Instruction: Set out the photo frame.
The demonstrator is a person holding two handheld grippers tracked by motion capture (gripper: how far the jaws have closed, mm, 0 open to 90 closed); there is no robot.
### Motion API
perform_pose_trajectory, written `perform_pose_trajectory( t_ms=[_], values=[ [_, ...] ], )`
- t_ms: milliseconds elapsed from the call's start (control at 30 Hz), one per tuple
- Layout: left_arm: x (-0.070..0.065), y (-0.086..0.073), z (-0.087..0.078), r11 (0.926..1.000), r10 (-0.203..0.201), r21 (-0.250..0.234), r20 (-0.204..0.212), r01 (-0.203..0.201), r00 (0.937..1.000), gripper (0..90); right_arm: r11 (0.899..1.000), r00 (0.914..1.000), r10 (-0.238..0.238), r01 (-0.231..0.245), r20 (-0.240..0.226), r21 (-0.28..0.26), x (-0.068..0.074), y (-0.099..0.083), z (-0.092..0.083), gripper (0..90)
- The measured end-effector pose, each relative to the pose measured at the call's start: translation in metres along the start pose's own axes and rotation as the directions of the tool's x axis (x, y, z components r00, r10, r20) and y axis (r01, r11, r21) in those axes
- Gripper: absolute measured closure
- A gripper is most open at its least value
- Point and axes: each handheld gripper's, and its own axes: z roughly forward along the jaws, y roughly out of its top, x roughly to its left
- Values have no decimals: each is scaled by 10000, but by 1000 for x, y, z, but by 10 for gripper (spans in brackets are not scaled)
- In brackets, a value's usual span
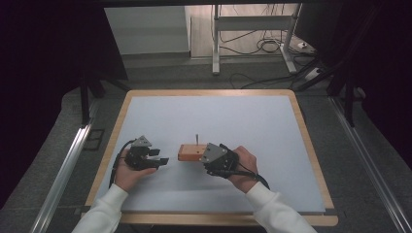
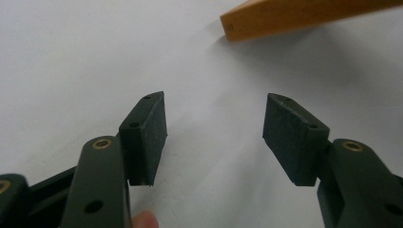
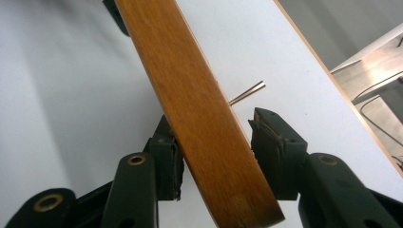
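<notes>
Lying flat, wooden block (image 1: 188, 152) — long axis left-right, pin (image 1: 197, 139) upright.

white long sleeves (image 1: 104, 208); black grippers with brass-ringed screw holes, grey three-cornered top plates, trailing black cables

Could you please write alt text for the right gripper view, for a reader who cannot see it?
A wooden block runs diagonally between the right gripper's two black jaws, which straddle it; whether they press it cannot be told. A thin metal pin sticks out from behind the block, over a white table.
</notes>
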Motion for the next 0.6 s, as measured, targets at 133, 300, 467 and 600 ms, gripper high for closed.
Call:
perform_pose_trajectory(
  t_ms=[133,300,467,600],
  values=[
    [2,-2,0,10000,-79,36,-37,79,10000,398,9999,9999,28,-27,-125,109,-8,6,2,596],
    [3,-3,1,9999,-122,74,-48,122,9999,399,9998,9998,140,-138,-129,145,-16,10,3,621],
    [3,-4,2,9998,-124,144,-52,124,9999,399,9999,9996,66,-63,-291,128,-22,13,5,635],
    [3,-4,3,9998,-95,162,-16,95,10000,396,9999,9995,-114,117,-280,94,-25,16,6,654]
  ],
)
